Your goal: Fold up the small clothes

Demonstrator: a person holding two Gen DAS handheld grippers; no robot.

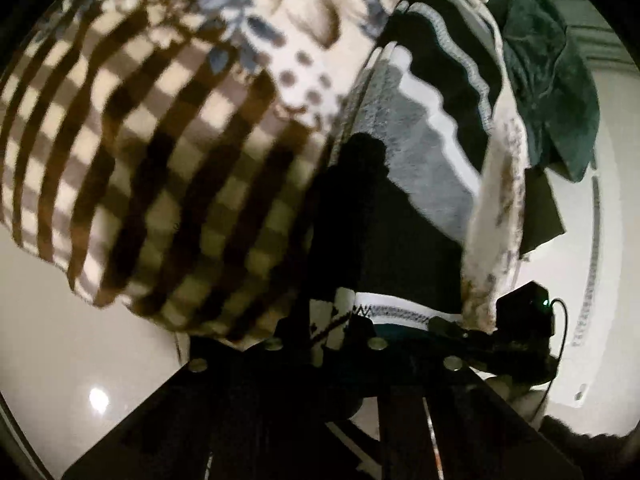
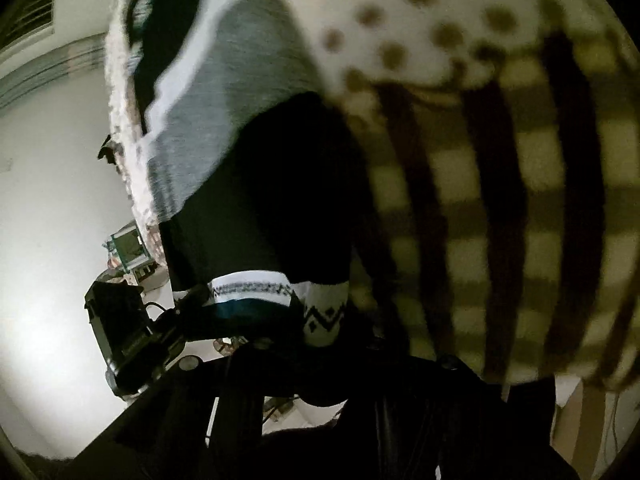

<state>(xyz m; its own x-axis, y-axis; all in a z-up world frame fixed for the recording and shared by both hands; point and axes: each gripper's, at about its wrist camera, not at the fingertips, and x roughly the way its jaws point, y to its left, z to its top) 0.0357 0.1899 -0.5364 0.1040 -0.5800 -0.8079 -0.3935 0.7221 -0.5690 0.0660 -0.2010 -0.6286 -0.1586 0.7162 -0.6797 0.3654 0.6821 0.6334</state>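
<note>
My left gripper (image 1: 340, 320) and right gripper (image 2: 316, 320) sit side by side on the near hem of a sock (image 1: 400, 200), which lies over a blanket (image 1: 140, 160), another garment (image 1: 552, 80) bunched beyond its far end.

No legible text, label, brand, number or sign appears in either wrist view; the fabrics carry only checks, dots and zigzag patterning; a small green light glows on a black device (image 1: 524, 312), unlabelled.
</note>
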